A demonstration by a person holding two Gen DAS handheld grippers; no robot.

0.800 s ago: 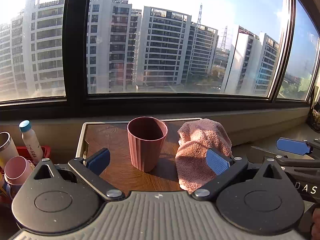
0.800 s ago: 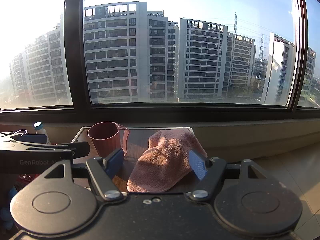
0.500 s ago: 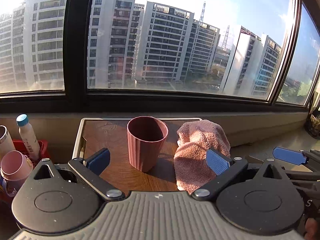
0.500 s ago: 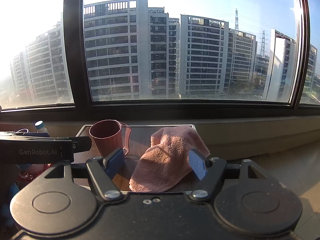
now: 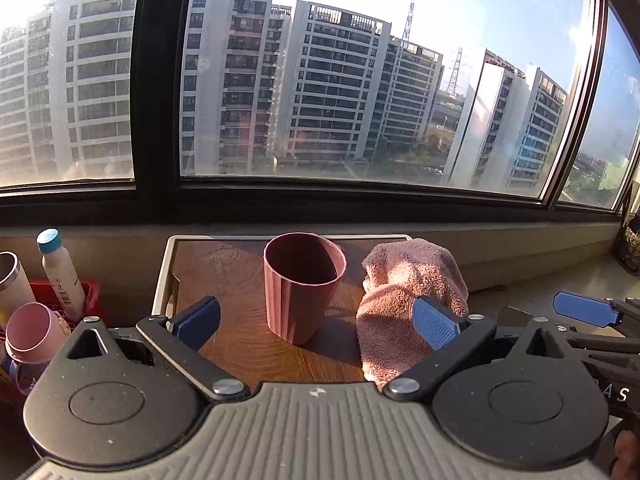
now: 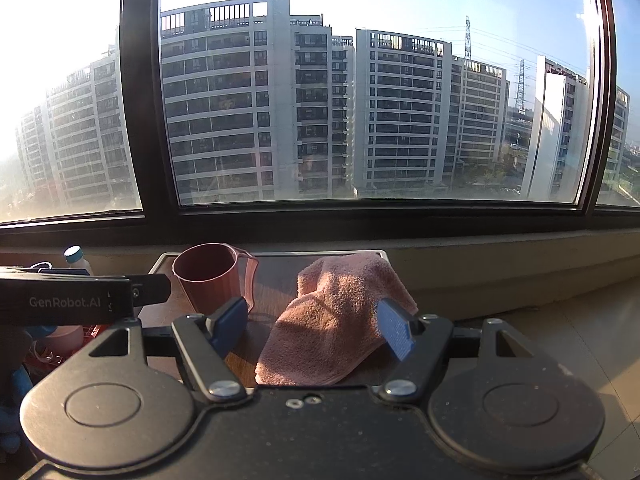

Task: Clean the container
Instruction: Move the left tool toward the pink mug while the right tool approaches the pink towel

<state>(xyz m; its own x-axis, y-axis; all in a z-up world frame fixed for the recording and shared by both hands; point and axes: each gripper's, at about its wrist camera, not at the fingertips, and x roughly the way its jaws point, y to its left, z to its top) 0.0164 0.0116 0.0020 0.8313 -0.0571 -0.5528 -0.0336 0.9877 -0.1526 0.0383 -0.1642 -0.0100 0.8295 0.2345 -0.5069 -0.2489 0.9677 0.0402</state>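
A ribbed pink cup stands upright on a wooden tray below the window. Its handle shows only in the right wrist view. A crumpled pink towel lies to the cup's right on the tray. My left gripper is open, its blue pads wide apart, with the cup ahead between them and not touched. My right gripper is open too, facing the towel, which lies just beyond its pads. The right gripper's blue pad also shows at the right of the left wrist view.
A red basket at the left holds a white bottle with a blue cap, a metal tumbler and a pink mug. A concrete sill runs under the window. Tiled floor lies to the right.
Both grippers have drifted slightly; the view has tilted up a little and the cup and towel sit marginally closer. Both stay open and nothing has been gripped.
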